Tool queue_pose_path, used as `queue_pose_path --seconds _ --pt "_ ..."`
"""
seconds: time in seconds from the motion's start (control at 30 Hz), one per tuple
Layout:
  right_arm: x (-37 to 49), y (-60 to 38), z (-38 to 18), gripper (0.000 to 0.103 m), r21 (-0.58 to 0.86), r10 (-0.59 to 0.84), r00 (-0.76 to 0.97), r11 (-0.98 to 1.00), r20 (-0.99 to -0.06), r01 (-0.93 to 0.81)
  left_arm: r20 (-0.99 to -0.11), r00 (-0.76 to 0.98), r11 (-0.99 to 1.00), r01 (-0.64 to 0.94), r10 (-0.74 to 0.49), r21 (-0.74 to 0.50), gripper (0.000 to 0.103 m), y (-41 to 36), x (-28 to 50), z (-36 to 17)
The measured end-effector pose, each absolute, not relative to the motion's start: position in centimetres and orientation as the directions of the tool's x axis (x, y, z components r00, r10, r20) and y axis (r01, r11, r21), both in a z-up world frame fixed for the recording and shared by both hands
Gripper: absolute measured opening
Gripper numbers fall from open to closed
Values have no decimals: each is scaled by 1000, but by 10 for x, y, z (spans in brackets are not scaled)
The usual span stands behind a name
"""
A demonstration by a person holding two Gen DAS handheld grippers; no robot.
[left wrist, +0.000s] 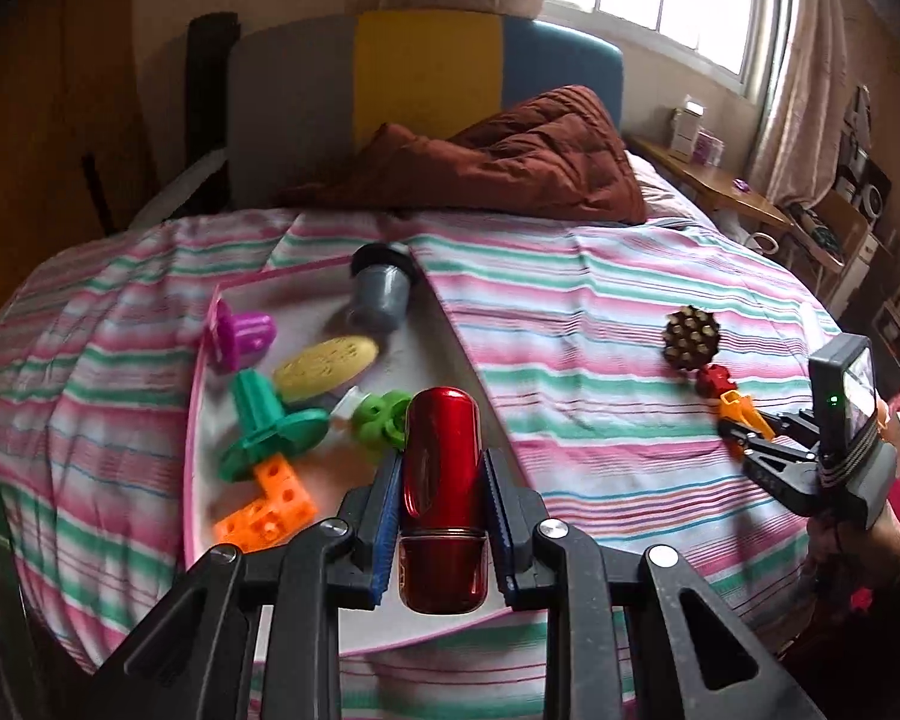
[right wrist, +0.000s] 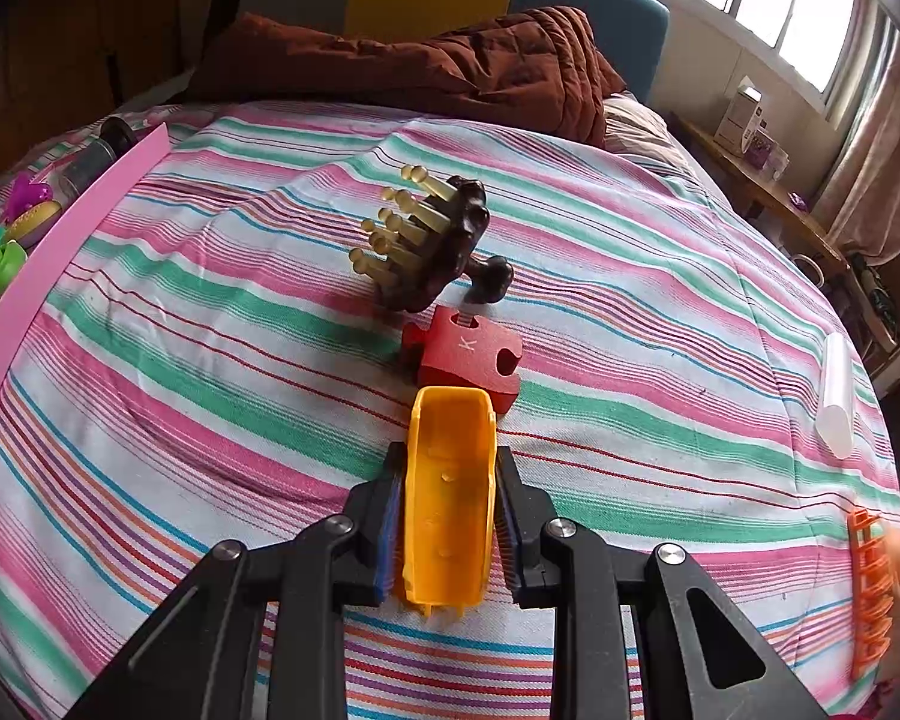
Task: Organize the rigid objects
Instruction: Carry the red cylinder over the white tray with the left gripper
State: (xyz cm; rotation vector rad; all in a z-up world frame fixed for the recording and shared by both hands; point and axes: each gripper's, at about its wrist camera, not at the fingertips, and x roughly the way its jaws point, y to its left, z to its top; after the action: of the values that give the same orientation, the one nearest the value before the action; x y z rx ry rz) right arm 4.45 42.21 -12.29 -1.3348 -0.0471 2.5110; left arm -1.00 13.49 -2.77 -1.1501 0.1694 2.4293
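My left gripper (left wrist: 442, 462) is shut on a glossy red capsule-shaped case (left wrist: 442, 480), held over the near edge of a pink-rimmed white tray (left wrist: 390, 624) on the striped bed. In the tray lie a grey cup with a black lid (left wrist: 380, 294), a purple piece (left wrist: 240, 339), a yellow oval (left wrist: 324, 367), a teal piece (left wrist: 267, 426), a green piece (left wrist: 381, 417) and an orange block (left wrist: 267, 507). My right gripper (right wrist: 448, 480) is shut on a yellow scoop-shaped toy (right wrist: 448, 492), low over the bed. Just beyond it sit a red block (right wrist: 471, 354) and a dark brown bristle brush (right wrist: 432, 246).
A brown quilt (left wrist: 498, 162) lies bunched at the headboard. A white tube (right wrist: 836, 396) and an orange comb-like piece (right wrist: 868, 594) lie on the bed at the right. A wooden side table (left wrist: 714, 180) with boxes stands beyond the bed.
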Motion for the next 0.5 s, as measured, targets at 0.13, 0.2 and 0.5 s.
queue_pose_path --seconds 0.13,0.2,0.5 --pt "44 422 -123 27 -167 275 -525 -955 -806 -243 -770 -549 -914 -393 325 -105 25 105 -15 -32" --pt "44 422 -123 27 -167 275 -525 -955 -806 -244 -774 -552 -926 -361 310 -113 25 85 -15 -33" --pt "45 423 -122 27 -169 278 -523 -954 -805 -247 -798 -521 -944 -279 301 -174 25 24 -9 -49"
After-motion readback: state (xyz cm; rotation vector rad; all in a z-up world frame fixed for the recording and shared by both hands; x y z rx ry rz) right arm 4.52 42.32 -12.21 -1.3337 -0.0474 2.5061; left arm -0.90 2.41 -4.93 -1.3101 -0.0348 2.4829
